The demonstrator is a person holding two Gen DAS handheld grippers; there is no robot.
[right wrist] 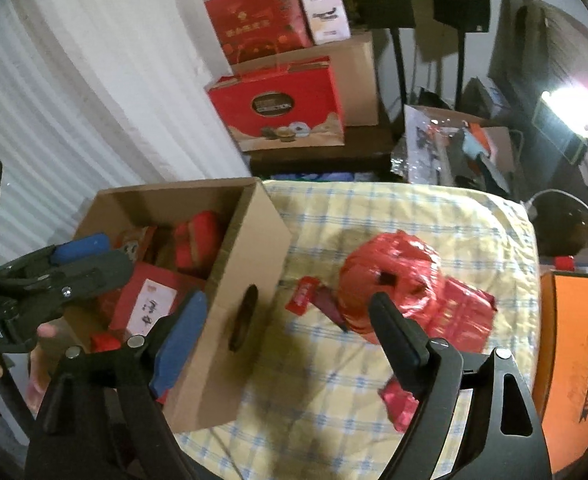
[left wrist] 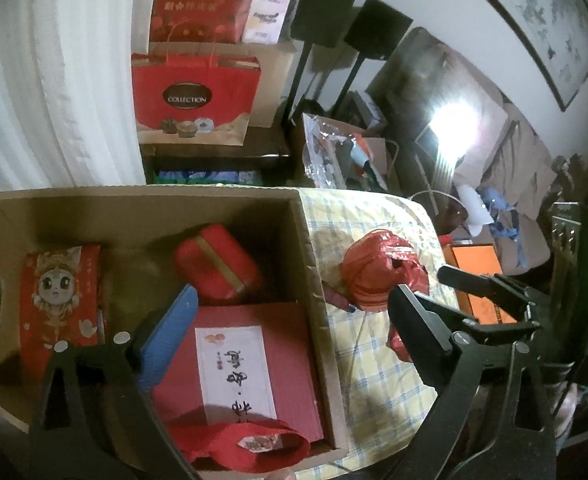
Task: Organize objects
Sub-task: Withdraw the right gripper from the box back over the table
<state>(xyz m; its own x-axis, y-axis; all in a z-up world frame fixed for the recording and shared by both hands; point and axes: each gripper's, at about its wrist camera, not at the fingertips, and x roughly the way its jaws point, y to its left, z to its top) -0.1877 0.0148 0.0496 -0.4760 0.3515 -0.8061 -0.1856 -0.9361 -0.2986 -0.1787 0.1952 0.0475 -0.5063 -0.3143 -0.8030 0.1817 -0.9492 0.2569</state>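
Cloth free behind lantern; box wall blocks left.

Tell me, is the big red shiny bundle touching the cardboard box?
Apart. The right wrist view shows checked cloth between the red bundle and the cardboard box.

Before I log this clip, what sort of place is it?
Most likely a lived-in home room used for storage: red paper gift bags stacked by a white curtain, a framed ink painting on the wall, and a yellow checked cloth under an open cardboard box.
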